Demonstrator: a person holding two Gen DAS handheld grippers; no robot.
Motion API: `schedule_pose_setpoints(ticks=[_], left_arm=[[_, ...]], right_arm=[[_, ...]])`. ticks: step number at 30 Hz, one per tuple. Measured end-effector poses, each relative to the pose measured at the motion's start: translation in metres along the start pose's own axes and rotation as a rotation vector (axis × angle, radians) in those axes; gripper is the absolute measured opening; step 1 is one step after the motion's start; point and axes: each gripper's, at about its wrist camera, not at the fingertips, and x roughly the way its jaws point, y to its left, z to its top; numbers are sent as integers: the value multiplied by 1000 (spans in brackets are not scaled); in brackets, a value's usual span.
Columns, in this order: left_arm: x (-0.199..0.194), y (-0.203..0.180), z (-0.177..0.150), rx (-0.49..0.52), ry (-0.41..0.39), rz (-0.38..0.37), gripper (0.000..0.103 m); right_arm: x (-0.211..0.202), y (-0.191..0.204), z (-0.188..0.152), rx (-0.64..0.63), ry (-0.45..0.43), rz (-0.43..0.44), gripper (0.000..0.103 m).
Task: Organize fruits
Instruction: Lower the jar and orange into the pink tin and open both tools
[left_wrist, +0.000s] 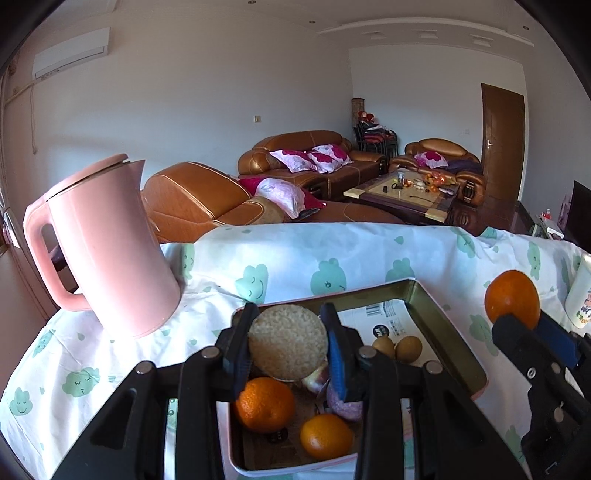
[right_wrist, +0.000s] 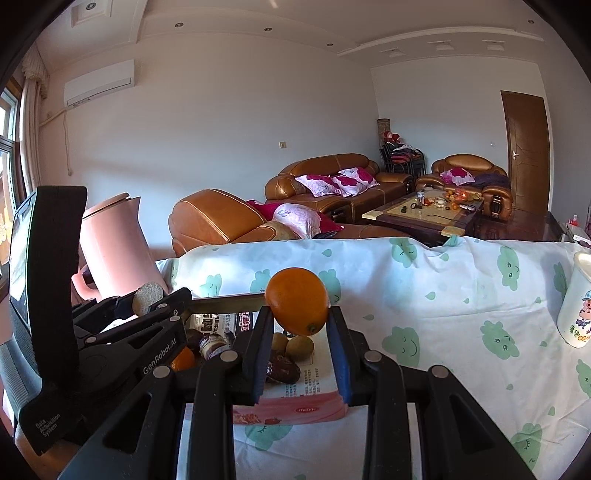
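Bright daylight enters from the window (right_wrist: 9, 147) at left; both fisheye views stay sharp, with bent, black-vignetted edges.

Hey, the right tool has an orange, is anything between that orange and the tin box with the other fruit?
Nothing visible blocks it. The right tool holds the orange above the tin box, beside the left tool gripping a rough tan fruit.

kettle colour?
Plain pale pink, body, lid and handle alike: the kettle shows best in the left wrist view.
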Motion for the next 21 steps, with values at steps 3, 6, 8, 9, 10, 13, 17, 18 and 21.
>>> schedule_pose_setpoints(ticks=[3,6,8,9,10,13,17,18,21], left_arm=[[5,7,2,-22,3,-6,36],[14,16,-1,-45,26,-5,36],[19,19,-1,-53,39,-8,36],[21,20,0,-52,42,-8,36],[22,20,0,-51,42,-10,36],[25,22,-1,-53,50,-10,36],[31,26,0,-49,73,-4,36],[31,27,1,-49,75,-2,36],[31,28,1,-41,73,8,36]], right_arm=[[13,-1,8,-5,11,-17,32],[30,-2,14,4,37,-19,32],[44,0,16,0,67,-20,32],[51,2,16,0,83,-16,32],[58,3,15,1,99,-12,32],[77,6,15,6,140,-11,32],[93,7,16,21,176,5,32],[95,7,17,20,181,9,32],[106,14,18,-5,231,41,32]])
